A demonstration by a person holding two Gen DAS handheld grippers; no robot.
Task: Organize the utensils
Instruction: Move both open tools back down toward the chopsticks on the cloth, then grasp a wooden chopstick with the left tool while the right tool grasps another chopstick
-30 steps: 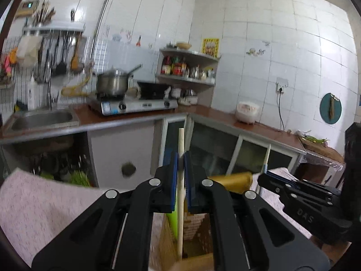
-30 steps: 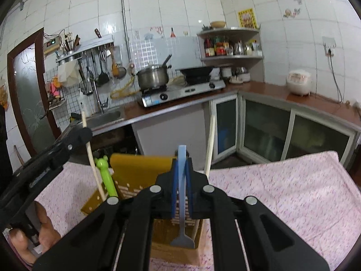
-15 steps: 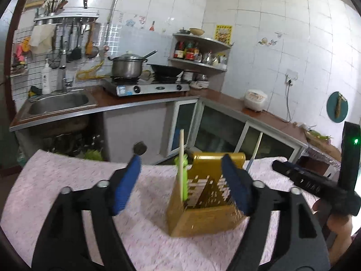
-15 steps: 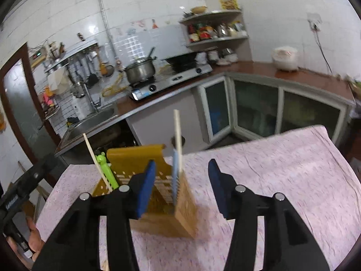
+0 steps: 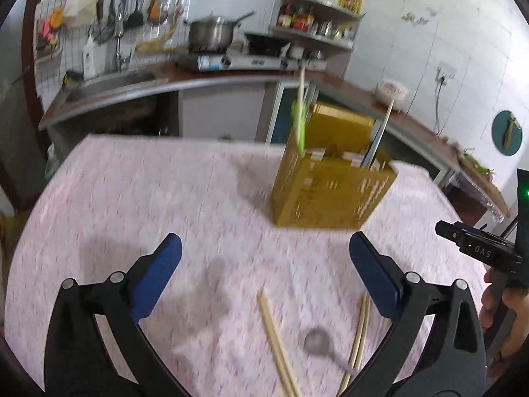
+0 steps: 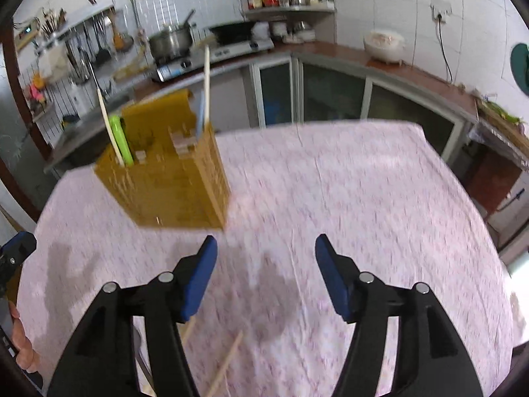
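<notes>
While both tools have pulled back from the yellow utensil holder (image 5: 330, 182), left gripper (image 5: 264, 261) spread wide and empty, right gripper (image 6: 266, 264) likewise apart, released chopsticks (image 6: 206, 82) now standing in the holder, loose chopsticks (image 5: 277, 340) and spoon (image 5: 319, 344) lying on pink tablecloth (image 5: 132, 198).

My left gripper (image 5: 264, 258): jaws wide, bare tablecloth (image 5: 139, 198) ahead. Utensil holder (image 5: 330, 182) blocks far centre-right. Chopsticks (image 5: 277, 340) and, blurred, probably spoon (image 5: 319, 344) lie beneath. Right gripper (image 6: 266, 258): cloth ahead bare, holder at left.
</notes>
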